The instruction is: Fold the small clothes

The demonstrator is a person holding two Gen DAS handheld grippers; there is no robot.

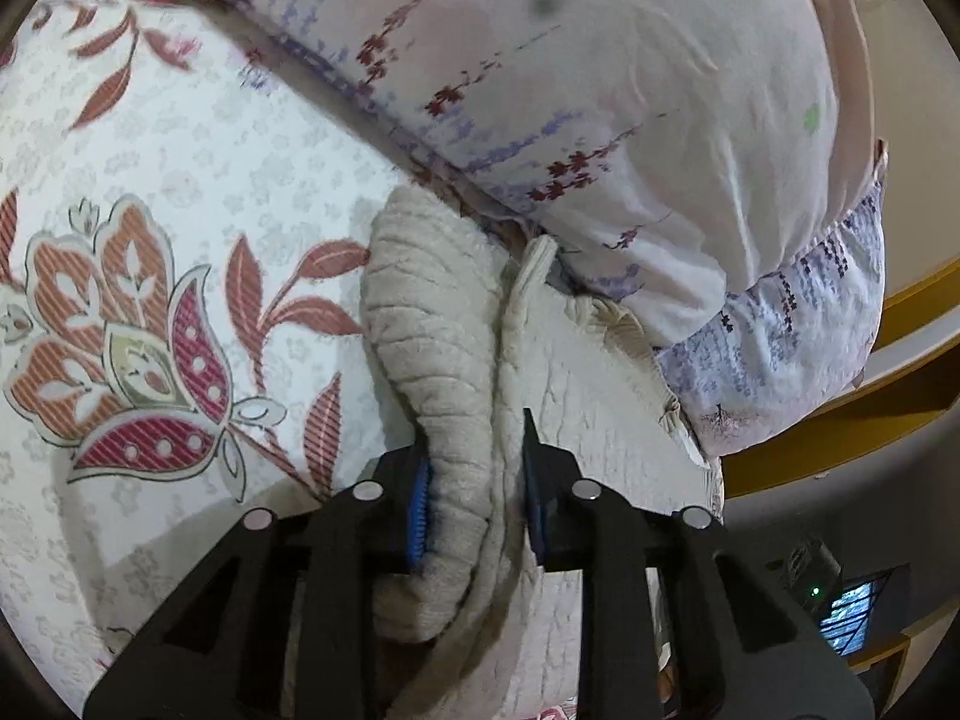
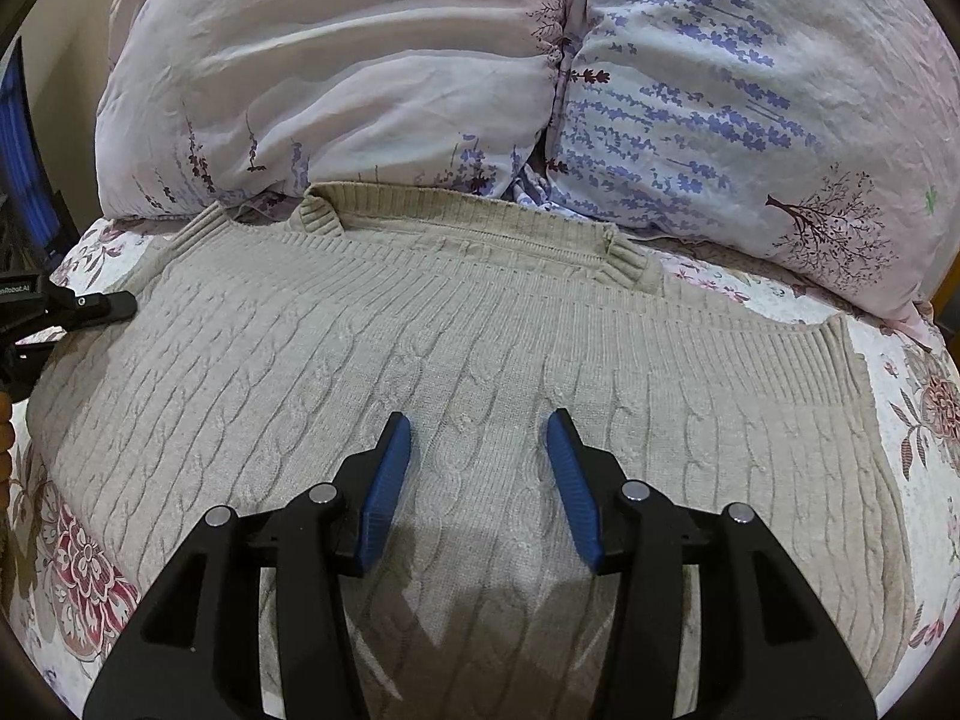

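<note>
A beige cable-knit sweater (image 2: 456, 336) lies spread on a floral bedsheet (image 2: 918, 420), its collar toward the pillows. My right gripper (image 2: 478, 438) is open and empty just above the middle of the sweater. My left gripper (image 1: 476, 450) is shut on a bunched fold of the sweater (image 1: 432, 324) at its edge; its blue pads (image 1: 420, 510) press the knit from both sides. The left gripper's body shows in the right wrist view (image 2: 66, 306) at the sweater's left edge.
Two large lavender-print pillows (image 2: 372, 72) (image 2: 750, 90) press against the sweater's collar side. They also show in the left wrist view (image 1: 600, 72). A wooden bed frame (image 1: 840, 432) runs along the right. The floral sheet (image 1: 150, 180) extends left of the sweater.
</note>
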